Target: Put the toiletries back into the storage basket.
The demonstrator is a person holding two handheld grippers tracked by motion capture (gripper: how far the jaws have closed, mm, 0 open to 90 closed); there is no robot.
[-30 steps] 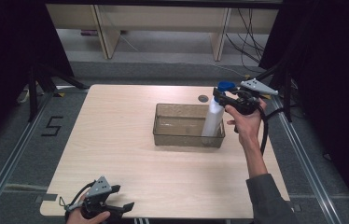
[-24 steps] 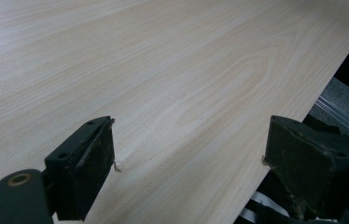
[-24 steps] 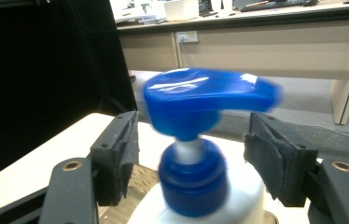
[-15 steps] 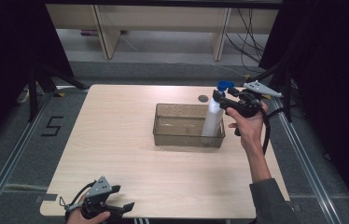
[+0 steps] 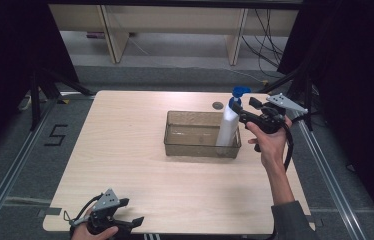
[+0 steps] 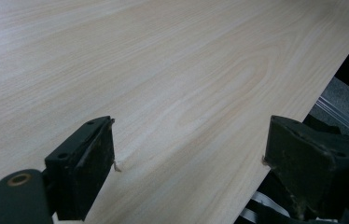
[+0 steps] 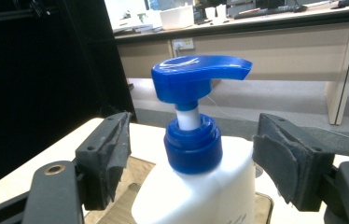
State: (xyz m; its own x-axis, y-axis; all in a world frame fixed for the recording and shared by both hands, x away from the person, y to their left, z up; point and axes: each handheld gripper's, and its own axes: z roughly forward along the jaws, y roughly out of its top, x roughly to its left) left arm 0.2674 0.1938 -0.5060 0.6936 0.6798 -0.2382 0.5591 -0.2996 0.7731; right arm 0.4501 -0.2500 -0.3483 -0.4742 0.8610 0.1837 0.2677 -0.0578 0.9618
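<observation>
At the right end of the clear bin (image 5: 175, 146), the white pump bottle (image 5: 227, 127) stands upright, apparently already set inside; placing looks done, letting go and pulling back look left. Your right gripper (image 7: 189, 161) brackets its blue collar, jaws apart with a gap on both sides, nothing clamped. From the high view, I can't be sure the base rests flat. Your left gripper (image 6: 189, 161) sits wide apart over the table (image 5: 125, 165) at the near edge, well apart from the bin.
</observation>
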